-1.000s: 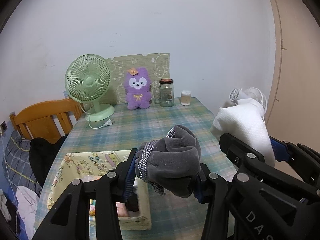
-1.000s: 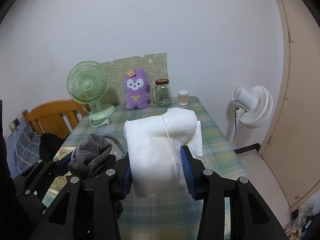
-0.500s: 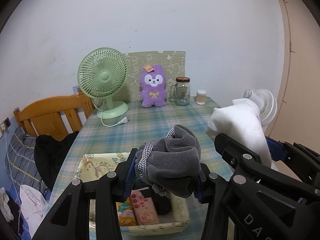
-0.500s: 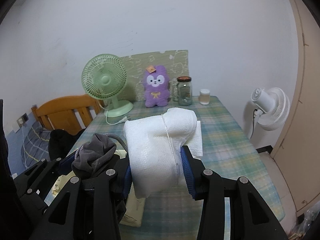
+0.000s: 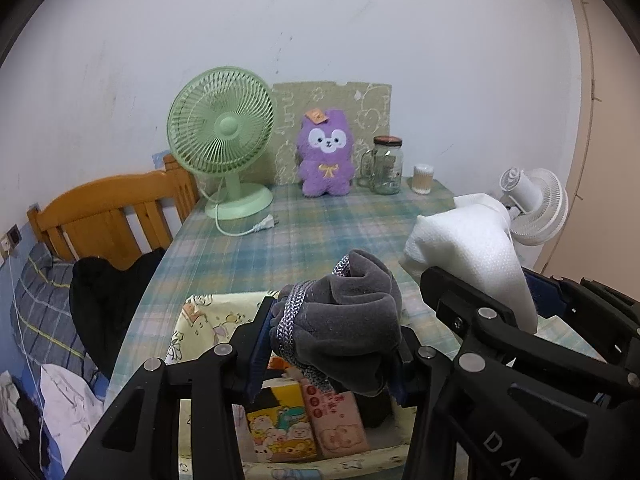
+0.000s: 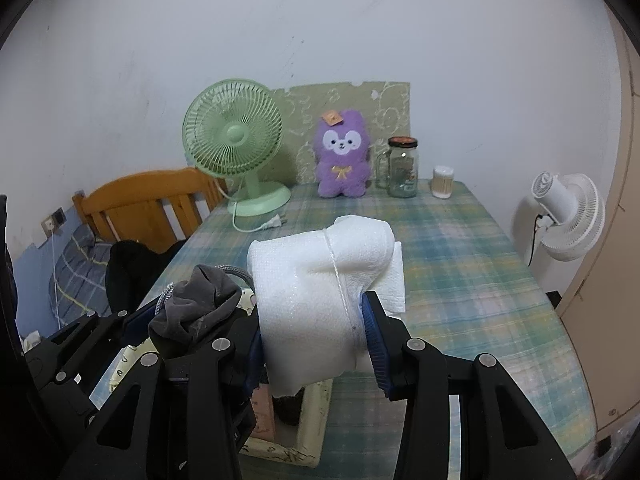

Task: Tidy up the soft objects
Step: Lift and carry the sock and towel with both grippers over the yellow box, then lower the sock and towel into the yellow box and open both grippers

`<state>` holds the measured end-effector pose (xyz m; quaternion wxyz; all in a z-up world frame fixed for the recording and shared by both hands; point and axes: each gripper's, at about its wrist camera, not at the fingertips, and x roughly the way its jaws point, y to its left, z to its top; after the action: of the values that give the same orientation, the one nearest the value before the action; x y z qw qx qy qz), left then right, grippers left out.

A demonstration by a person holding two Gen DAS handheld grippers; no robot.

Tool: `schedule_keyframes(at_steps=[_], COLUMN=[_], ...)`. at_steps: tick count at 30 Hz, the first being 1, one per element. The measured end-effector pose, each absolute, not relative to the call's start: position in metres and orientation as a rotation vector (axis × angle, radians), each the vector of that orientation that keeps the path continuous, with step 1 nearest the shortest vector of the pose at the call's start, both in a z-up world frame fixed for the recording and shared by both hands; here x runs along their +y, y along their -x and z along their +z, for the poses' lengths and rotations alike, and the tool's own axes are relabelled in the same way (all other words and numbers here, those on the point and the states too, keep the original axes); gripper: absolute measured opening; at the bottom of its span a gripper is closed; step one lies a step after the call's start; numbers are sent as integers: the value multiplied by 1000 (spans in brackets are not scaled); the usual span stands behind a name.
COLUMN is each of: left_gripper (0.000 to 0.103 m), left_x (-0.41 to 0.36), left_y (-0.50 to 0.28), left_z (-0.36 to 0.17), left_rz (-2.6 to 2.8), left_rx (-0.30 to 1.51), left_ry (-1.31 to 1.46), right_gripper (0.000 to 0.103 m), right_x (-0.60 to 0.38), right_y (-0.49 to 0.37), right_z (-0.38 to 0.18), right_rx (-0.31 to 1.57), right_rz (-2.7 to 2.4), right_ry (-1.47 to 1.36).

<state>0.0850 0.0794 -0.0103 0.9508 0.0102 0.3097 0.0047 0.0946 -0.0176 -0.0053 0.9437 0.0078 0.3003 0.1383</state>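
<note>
- Above a cartoon-print storage box (image 5: 192,320) at the near end of a plaid-covered table (image 5: 320,232), the left gripper (image 5: 328,344) clamps a bundled grey sock with a silver-flecked cuff (image 5: 340,320) between its blue-padded jaws.
- Just beside it, the right gripper (image 6: 316,320) squeezes a folded white cloth (image 6: 316,280), which bulges above the jaws and hangs a little below them; in the right wrist view the cloth sits over the box's near right corner.
- Inside the box (image 6: 280,450) lie a pink printed packet (image 5: 336,416) and a yellow cartoon packet (image 5: 280,428), side by side beneath the sock.
- At the table's far end, against a white wall, stand a mint-green desk fan (image 5: 224,136) with its unplugged cord (image 5: 248,228) curled on the cloth, a purple plush toy (image 5: 326,152), a lidded glass jar (image 5: 386,164) and a small container of cotton swabs (image 5: 423,178).
- Behind the plush, a green patterned board (image 5: 340,96) leans on the wall.
- Left of the table, a wooden bed frame (image 5: 108,208) holds a dark garment (image 5: 108,292); a white fan (image 6: 568,216) stands to the right.
</note>
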Motion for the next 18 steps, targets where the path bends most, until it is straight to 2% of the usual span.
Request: schedule_keyframes(at_steps=[18], left_gripper=[51], left_x=[125], left_y=[-116], left_z=[-58], left_rz=[67], left_rx=[760], left_ry=[-18], right_gripper=[47], right_x=[32], right_y=[-126], right_z=[-44], right_rx=[722], right_rz=[360], right_ry=[74])
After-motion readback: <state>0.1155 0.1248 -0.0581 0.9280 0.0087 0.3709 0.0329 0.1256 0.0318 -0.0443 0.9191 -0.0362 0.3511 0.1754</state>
